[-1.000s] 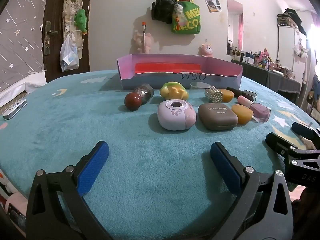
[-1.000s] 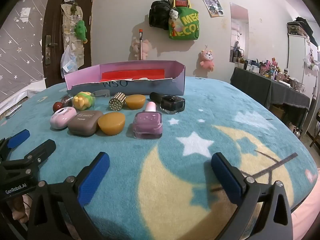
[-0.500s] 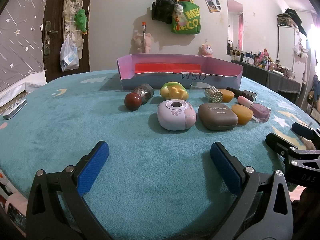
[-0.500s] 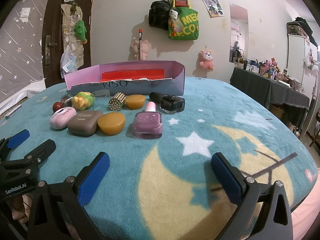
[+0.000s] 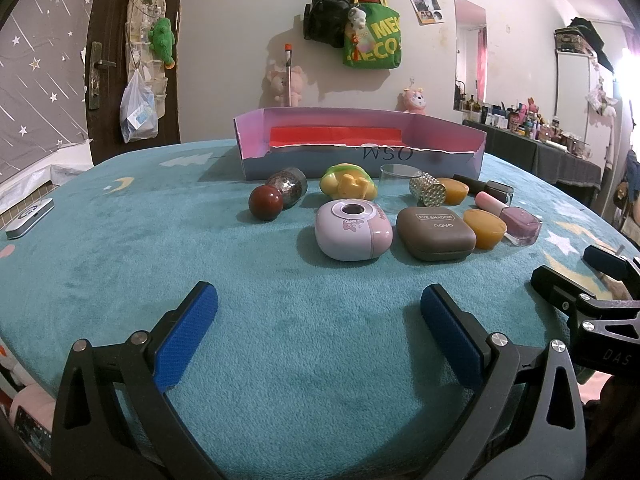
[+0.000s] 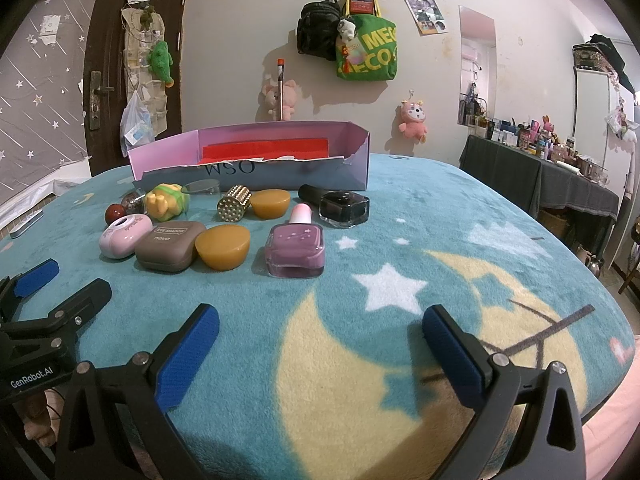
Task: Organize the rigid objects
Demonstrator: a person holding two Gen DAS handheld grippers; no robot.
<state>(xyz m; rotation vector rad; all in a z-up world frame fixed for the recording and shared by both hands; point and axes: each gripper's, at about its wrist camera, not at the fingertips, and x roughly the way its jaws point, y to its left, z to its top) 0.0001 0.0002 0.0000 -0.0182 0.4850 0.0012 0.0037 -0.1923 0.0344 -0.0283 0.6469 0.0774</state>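
My left gripper [image 5: 320, 320] and right gripper [image 6: 320, 340] hang wide and empty at the blanket's [image 5: 120, 280] near edge. The trinkets crowd before the box [image 5: 360, 148] (far side); grabbing the eyeshadow case [image 5: 434, 232] could nudge neighbours.

Soft plush blanket [image 6: 400, 216]: teal, with white stars and a pale yellow moon.
Open cardboard box [image 5: 440, 130]: lilac walls, red lining, grey-blue front with dark lettering.
Round glossy ball [image 5: 266, 203]: dark red.
Rounded plastic case [image 5: 352, 232]: pale pink, small cartoon print.
Rounded eyeshadow compact [image 5: 435, 233]: brown, white lettering.
Square glass nail polish bottle [image 6: 295, 248]: mauve, pink cap.
Gripper pads [image 5: 186, 340]: blue, on black.
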